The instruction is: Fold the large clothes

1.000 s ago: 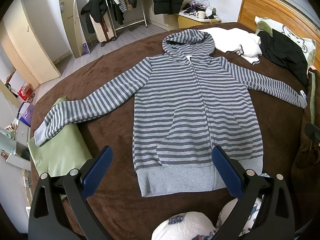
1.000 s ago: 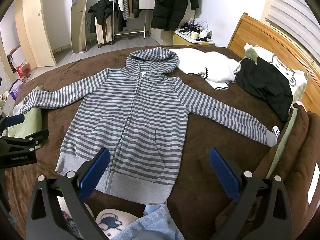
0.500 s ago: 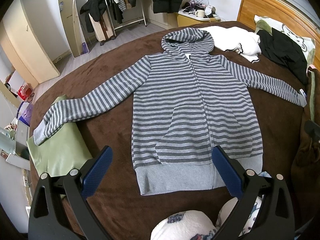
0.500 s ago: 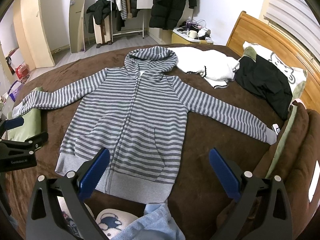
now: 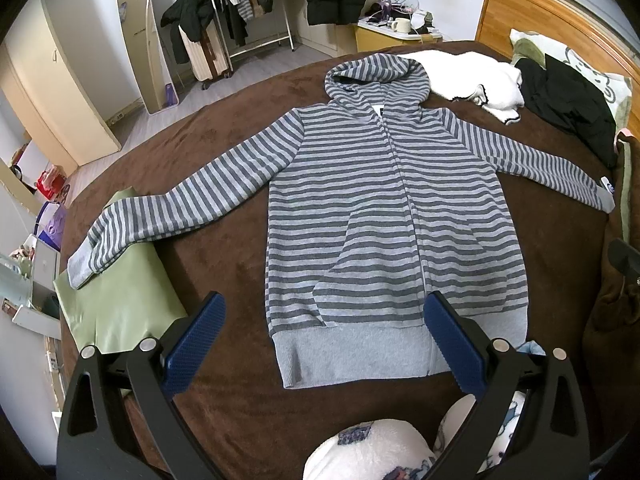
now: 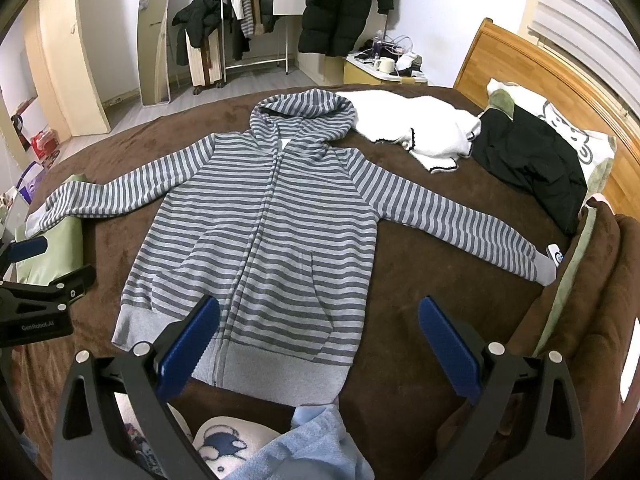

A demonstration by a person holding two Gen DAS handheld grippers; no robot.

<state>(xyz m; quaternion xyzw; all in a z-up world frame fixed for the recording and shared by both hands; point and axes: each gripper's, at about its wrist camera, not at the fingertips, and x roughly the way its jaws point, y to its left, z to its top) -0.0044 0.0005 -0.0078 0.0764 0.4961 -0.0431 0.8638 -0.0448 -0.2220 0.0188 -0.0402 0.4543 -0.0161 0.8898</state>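
Where a brown blanket covers a bed, a grey striped hoodie lies flat and face up, zipped, with its hood toward the far side and its plain grey hem nearest the cameras. Both sleeves are spread outward. The cuff of one sleeve rests on a folded green cloth at the bed's edge; the other cuff ends close to a pillow by the wooden headboard. Beyond the hood, a white garment and a black garment lie bunched on the blanket, touching each other.

The left claw hangs above the hem with its blue-padded fingers spread wide, holding nothing. The right claw is likewise wide open and empty, hovering over the hoodie's lower corner. Neither touches the fabric. In the background stand a clothes rack and a bedside cabinet holding a mug.
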